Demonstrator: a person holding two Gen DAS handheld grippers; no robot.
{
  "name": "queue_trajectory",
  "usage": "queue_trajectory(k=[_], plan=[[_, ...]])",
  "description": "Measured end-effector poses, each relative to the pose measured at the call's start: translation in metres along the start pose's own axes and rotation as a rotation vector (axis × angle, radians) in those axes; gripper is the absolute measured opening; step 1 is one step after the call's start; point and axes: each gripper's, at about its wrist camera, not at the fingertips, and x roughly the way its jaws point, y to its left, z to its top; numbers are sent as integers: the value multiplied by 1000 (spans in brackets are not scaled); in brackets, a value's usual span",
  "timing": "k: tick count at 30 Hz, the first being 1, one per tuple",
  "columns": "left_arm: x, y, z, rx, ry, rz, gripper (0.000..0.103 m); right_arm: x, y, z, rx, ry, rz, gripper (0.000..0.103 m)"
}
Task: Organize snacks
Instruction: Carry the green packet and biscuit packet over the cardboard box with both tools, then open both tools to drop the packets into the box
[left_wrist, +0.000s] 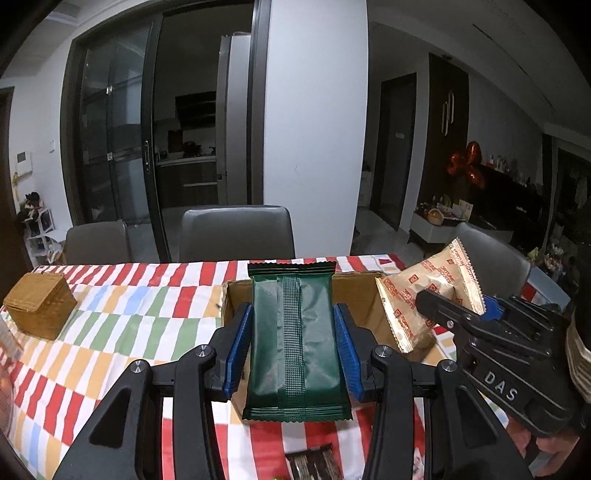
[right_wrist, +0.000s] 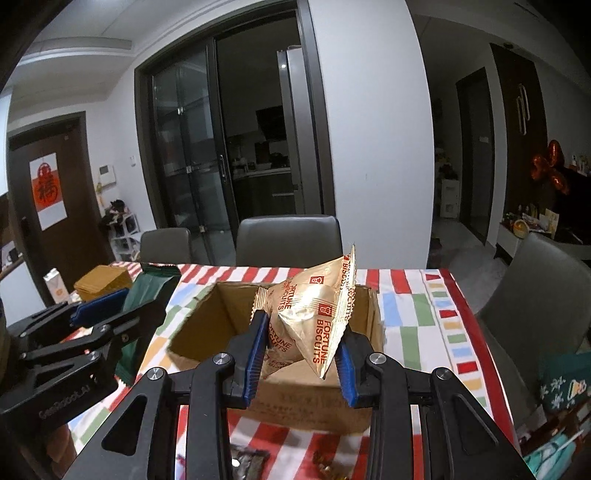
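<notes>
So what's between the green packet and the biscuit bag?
In the left wrist view, only the open cardboard box shows between the green packet and the biscuit bag.

Two grippers, the left gripper (left_wrist: 293, 341) and the right gripper (right_wrist: 301, 352); one green snack packet (left_wrist: 295, 339); one beige pyramid pack marked Fortune Biscuits (right_wrist: 314, 317); one open cardboard box (right_wrist: 199, 325); one woven brown box (left_wrist: 38, 304); one striped tablecloth (left_wrist: 129, 317); three grey chairs, the middle chair (right_wrist: 290, 240), the left chair (right_wrist: 164, 243) and the right chair (right_wrist: 539, 295); two dark wrapped snacks at the near table edge, one dark wrapper (right_wrist: 245, 461), the other blurred.
</notes>
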Motion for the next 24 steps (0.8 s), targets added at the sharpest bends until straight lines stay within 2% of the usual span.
queue_trajectory(k=[6,9,10,11,12,14,24], plan=[[41,2,11,3,46,14,45,28,-6,2,-16,36,-9,36],[49,2,14,10,50,29,61,43,-6,3,-42,53,-14,41],[49,2,13,15,46,37,63,45,-6,4,-45,57,-27,48],[47,1,12,23,39,55,64,46,-7,4,-47,56,-42,54],[46,1,10,25,36,64,67,45,-7,3,-46,52,-57,55],[39,1,6,16,31,69,72,40,-8,1,-40,49,-56,56],[-18,-12,-18,33,30,38,75,-18,-4,-13,-38,21,-38,56]])
